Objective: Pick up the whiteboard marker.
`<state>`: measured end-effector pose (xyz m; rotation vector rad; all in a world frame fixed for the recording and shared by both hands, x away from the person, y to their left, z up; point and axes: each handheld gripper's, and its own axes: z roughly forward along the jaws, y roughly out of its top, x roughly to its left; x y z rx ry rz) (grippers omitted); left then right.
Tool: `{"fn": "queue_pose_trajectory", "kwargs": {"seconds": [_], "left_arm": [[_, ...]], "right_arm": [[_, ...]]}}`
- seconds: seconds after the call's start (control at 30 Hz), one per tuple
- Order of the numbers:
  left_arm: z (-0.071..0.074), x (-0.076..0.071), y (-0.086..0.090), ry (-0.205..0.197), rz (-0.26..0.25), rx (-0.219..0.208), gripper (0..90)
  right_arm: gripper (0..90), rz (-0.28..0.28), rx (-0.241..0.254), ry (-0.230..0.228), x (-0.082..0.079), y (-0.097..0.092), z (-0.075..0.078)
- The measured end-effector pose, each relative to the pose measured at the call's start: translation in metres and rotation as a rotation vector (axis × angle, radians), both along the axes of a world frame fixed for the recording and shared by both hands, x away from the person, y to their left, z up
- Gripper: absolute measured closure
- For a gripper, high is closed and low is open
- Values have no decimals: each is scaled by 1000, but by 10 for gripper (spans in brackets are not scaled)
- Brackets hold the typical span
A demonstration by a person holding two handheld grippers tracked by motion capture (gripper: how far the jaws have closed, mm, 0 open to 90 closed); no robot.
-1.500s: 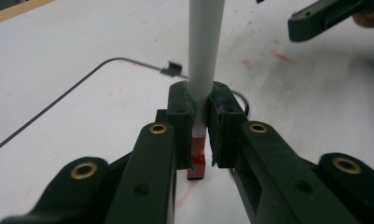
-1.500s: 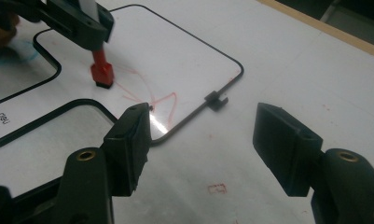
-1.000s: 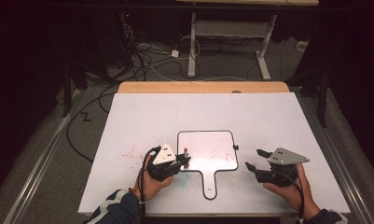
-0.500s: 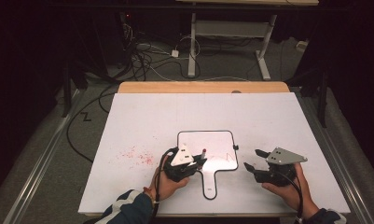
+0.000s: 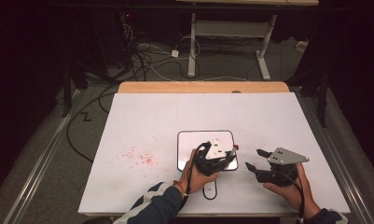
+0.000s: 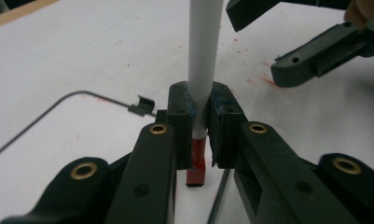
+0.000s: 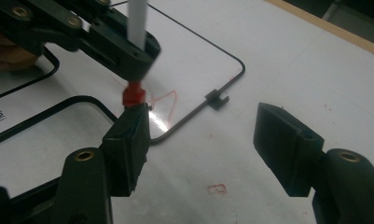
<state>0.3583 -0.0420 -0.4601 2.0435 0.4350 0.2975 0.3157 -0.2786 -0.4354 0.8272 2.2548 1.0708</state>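
A small black-rimmed whiteboard with a handle lies on the white table. My left gripper is over the board's lower right corner, shut on a white marker with a red end. In the right gripper view the marker stands upright, and its red end points down close to the whiteboard, beside faint red strokes. My right gripper rests to the right of the board, open and holding nothing, its jaws wide apart.
Red smudges mark the table left of the board. A wooden strip runs along the table's far edge. Beyond it are cables on the floor and a desk frame. A small clip sits on the board's rim.
My left gripper has moved right with the marker, from beside the board's left edge to over its lower right corner. The right gripper has stayed put.
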Motion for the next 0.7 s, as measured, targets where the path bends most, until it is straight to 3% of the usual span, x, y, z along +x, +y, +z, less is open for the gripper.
{"fn": "queue_pose_trajectory", "kwargs": {"seconds": [0.17, 0.33, 0.53, 0.7], "left_arm": [[1, 14, -18, 19, -10, -7, 788], [1, 17, -26, 33, -18, -10, 787], [1, 11, -20, 72, -64, -25, 788], [1, 14, -16, 48, -52, -15, 788]], "right_arm": [[369, -8, 3, -6, 0, -3, 1], [369, -16, 4, -11, 1, -6, 2], [368, -24, 7, -11, 1, -9, 3], [369, -24, 7, -10, 1, -7, 3]]}}
